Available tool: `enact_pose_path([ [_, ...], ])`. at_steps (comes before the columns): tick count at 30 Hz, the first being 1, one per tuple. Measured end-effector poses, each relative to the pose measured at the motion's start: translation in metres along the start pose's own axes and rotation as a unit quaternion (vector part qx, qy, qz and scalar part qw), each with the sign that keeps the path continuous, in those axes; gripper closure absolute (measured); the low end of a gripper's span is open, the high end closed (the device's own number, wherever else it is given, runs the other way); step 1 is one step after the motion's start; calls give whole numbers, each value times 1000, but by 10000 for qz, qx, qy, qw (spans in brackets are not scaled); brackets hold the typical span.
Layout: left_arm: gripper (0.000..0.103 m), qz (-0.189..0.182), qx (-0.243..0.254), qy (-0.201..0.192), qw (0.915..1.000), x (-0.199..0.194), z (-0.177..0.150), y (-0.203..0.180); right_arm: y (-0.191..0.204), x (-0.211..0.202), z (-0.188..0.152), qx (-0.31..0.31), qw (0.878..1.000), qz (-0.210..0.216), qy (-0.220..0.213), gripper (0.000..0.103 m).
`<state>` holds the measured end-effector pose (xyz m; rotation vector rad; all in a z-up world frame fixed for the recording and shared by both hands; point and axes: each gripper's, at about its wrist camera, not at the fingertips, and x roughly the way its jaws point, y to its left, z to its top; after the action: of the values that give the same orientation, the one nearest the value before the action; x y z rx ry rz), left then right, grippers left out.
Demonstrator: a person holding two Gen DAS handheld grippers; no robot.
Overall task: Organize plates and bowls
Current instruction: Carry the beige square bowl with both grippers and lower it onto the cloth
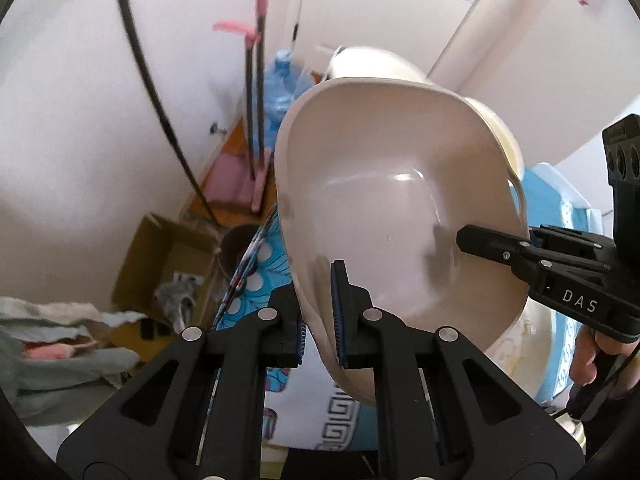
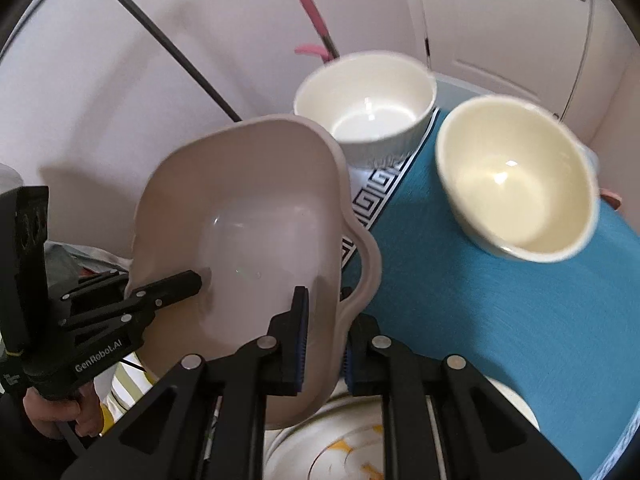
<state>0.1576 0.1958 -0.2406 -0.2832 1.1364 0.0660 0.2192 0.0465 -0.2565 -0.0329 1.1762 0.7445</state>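
left wrist view: left gripper (image 1: 320,316) pinching rim of beige dish (image 1: 392,216), holding it tilted in air; right gripper (image 1: 500,246) clamping far rim. bench mostly hidden behind dish.

right wrist view: right gripper (image 2: 322,334) gripping dish wall; white bowl (image 2: 366,104) and cream bowl (image 2: 516,178) sitting on blue mat (image 2: 480,312). judging carry step; next needing level lowering. plate (image 2: 344,452) below cut off.

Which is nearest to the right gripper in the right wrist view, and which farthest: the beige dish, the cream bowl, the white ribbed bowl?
1. Beige dish: clamped at its rim by the right gripper, and by the left gripper opposite.
2. Cream bowl: ahead to the right, on the blue mat.
3. White ribbed bowl: farthest, ahead near the wall.
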Motion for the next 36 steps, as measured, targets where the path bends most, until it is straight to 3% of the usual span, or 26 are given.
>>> enact_pose_path([
  [5,94,-17,413,-330,9986,-43,1,-46,-10,-69,-19,249,9982,-5,-541,89],
  [11,94,-239,919,-561,9939,-78,-16,-124,-36,-155,-69,585,9918,-239,-1112,89],
  [20,94,-1044,1617,-144,9812,-52,-62,-256,-121,-250,-165,1317,9759,-1037,-1395,89],
  [28,94,-1360,1907,492,9709,21,-100,-344,-205,-257,-229,1862,9645,-1456,-1181,89],
  [36,94,-1225,2196,797,9646,80,-115,-387,-269,-220,-260,2259,9569,-1569,-931,89],
])
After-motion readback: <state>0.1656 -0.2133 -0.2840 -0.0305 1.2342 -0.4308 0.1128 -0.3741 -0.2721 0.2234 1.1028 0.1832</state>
